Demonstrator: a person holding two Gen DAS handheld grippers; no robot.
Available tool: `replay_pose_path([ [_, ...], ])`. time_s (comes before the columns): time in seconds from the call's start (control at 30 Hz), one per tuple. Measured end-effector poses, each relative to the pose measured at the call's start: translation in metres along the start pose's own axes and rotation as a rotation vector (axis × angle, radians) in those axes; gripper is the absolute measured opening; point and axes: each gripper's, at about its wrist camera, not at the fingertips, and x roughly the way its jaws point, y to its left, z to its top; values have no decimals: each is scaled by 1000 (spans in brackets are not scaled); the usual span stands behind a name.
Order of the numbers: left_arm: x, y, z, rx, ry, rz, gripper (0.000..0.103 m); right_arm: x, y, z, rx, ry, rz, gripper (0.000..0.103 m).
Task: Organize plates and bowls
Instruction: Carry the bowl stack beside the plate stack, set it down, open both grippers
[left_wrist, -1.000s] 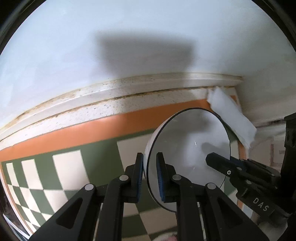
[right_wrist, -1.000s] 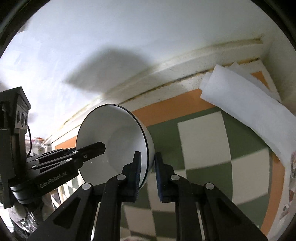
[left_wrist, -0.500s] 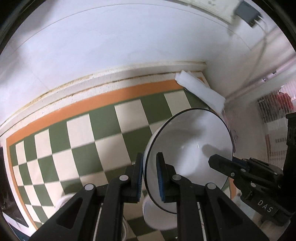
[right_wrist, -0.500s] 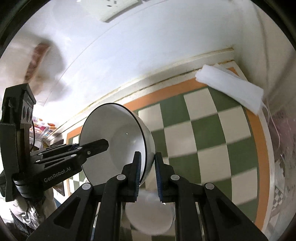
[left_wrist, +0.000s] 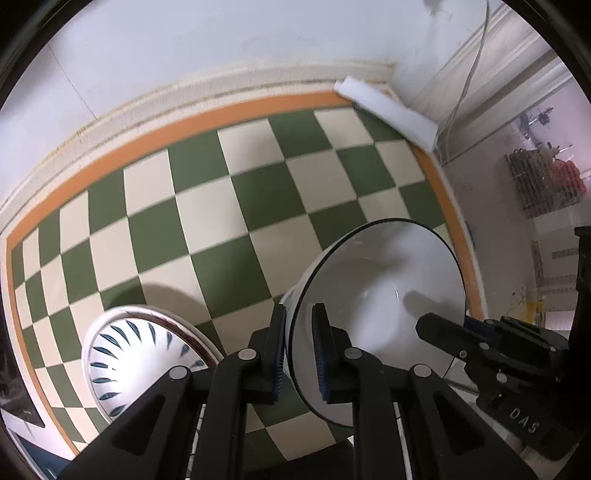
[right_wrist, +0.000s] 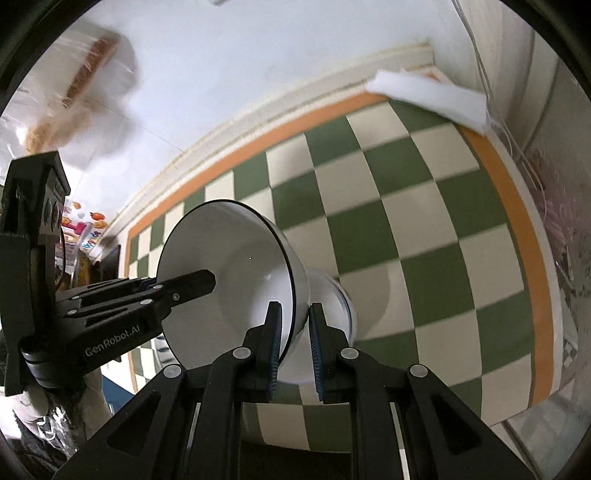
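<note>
Right, I'm counting one white bowl (left_wrist: 380, 295) tilted above the checkered mat (left_wrist: 221, 206), my left gripper (left_wrist: 298, 354) and right gripper (right_wrist: 294, 345) both clamping opposite rims, and one patterned plate (left_wrist: 125, 354) lying near-left, its near edge hiding behind my fingers.

One white black-rimmed bowl (left_wrist: 384, 295), clamped at its rim between both grippers: two grippers in all, left (left_wrist: 298, 350) and right (right_wrist: 293, 347). One plate with blue petal marks (left_wrist: 136, 354), lower left of the left gripper. One folded white cloth (left_wrist: 388, 110), far ahead at the mat's corner. One checkered mat (left_wrist: 221, 206).
</note>
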Motion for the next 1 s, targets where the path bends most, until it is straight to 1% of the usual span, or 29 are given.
replay_pose_path([
  [0.2, 31, -1, -12, 14, 61, 36, 12, 26, -10, -13, 10, 46, -18, 17],
  [0.4, 49, -2, -18, 22, 95, 54, 12, 40, -14, -17, 10, 78, -37, 17],
  [0.6, 48, -7, -17, 42, 87, 87, 13, 42, -14, -14, 0, 86, -60, 17],
  [0.73, 48, -7, -17, 41, 79, 102, 13, 41, -13, -13, -3, 81, -80, 19],
  [0.9, 46, -6, -17, 23, 74, 99, 14, 36, -9, -11, -19, 64, -95, 20],
  [1.0, 39, -6, -19, 19, 57, 96, 14, 32, -8, -13, -26, 56, -99, 20],
])
